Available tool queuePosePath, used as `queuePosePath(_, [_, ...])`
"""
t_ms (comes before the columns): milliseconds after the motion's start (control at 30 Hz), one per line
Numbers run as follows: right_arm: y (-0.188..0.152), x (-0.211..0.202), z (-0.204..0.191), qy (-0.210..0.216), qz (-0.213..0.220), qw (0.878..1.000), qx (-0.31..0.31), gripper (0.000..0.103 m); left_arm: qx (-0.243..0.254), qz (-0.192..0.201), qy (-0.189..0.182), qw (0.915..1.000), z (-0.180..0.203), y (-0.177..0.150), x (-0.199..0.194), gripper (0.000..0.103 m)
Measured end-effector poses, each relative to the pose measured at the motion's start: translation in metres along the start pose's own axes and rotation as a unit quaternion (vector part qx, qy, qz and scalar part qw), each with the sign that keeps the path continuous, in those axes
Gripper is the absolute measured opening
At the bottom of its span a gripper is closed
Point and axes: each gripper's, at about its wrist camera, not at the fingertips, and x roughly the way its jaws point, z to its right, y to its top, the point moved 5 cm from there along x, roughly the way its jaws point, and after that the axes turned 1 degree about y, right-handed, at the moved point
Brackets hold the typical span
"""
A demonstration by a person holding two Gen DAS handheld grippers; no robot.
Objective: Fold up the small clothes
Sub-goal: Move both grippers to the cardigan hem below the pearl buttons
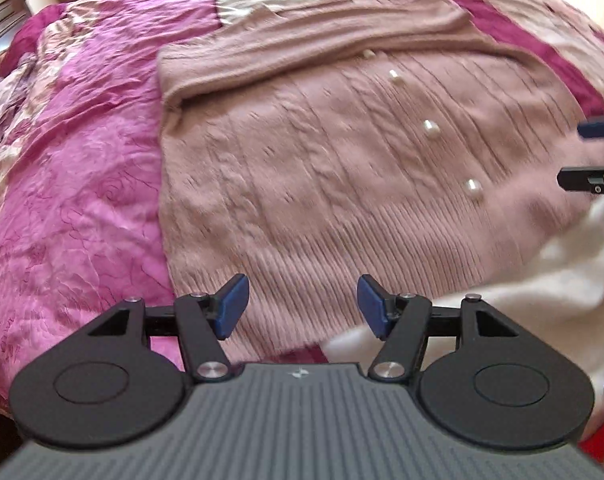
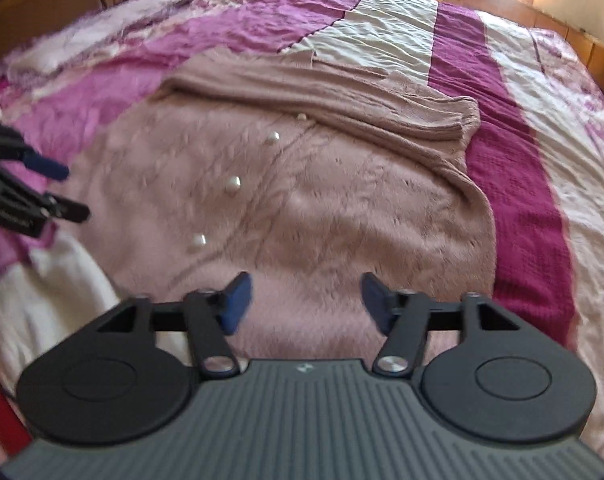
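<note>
The dusty-pink cable-knit cardigan with pearl buttons (image 1: 302, 160) lies flat on the magenta-and-cream quilted bedspread (image 1: 82, 200), sleeves already folded across its top. My left gripper (image 1: 302, 306) and right gripper (image 2: 306, 304) hover at the hem, jaws wide, empty. Remaining: fold the body

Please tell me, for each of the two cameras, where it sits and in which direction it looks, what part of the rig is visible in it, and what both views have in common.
Left wrist: sits on the left gripper, looks forward and down at the pink cardigan; its own open fingers show, the right gripper at the right edge.
Right wrist: sits on the right gripper, looks down at the cardigan's other half; own open fingers, the left gripper at the left edge.
Shared: cardigan, pearl buttons, bedspread, white cloth.
</note>
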Motion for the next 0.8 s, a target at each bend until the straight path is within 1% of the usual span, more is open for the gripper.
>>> queuePosePath(67, [-0.009,-0.002,-0.002,-0.016,-0.002,1.0,-0.018,0.071,0.015,-0.01,-0.008,0.9998,0.004,-0.007,0.001,0.068])
queuePosePath(133, [-0.017,-0.003,-0.002,-0.022,-0.014,0.999,-0.026,0.071,0.028,-0.019,-0.009,0.9994,0.007,-0.013,0.002,0.068])
queuePosePath(267, [-0.026,-0.004,-0.004,-0.021,-0.03,0.999,-0.037,0.071,0.068,-0.022,0.0,0.9974,0.016,-0.02,0.006,0.068])
queuePosePath(333, [-0.027,-0.003,-0.007,-0.018,-0.037,0.998,-0.045,0.071,0.078,-0.024,0.004,0.9966,0.018,-0.022,0.01,0.068])
queuePosePath(433, [-0.029,-0.001,-0.016,-0.002,-0.048,0.997,-0.06,0.071,0.088,-0.027,0.006,0.9957,0.021,-0.024,0.014,0.068])
queuePosePath(533, [-0.034,0.005,-0.024,-0.008,-0.056,0.994,-0.093,0.071,0.091,-0.027,0.01,0.9955,0.021,-0.023,0.021,0.068])
queuePosePath(600, [-0.036,0.012,-0.027,-0.017,-0.053,0.993,-0.105,0.071,0.085,-0.018,0.017,0.996,0.02,-0.018,0.027,0.068])
queuePosePath(700, [-0.032,0.02,-0.026,-0.032,-0.041,0.994,-0.093,0.071,0.074,-0.01,0.02,0.997,0.019,-0.01,0.034,0.068])
queuePosePath(800, [-0.027,0.026,-0.024,-0.053,-0.025,0.995,-0.085,0.071,0.073,-0.004,0.023,0.997,0.021,-0.006,0.037,0.069])
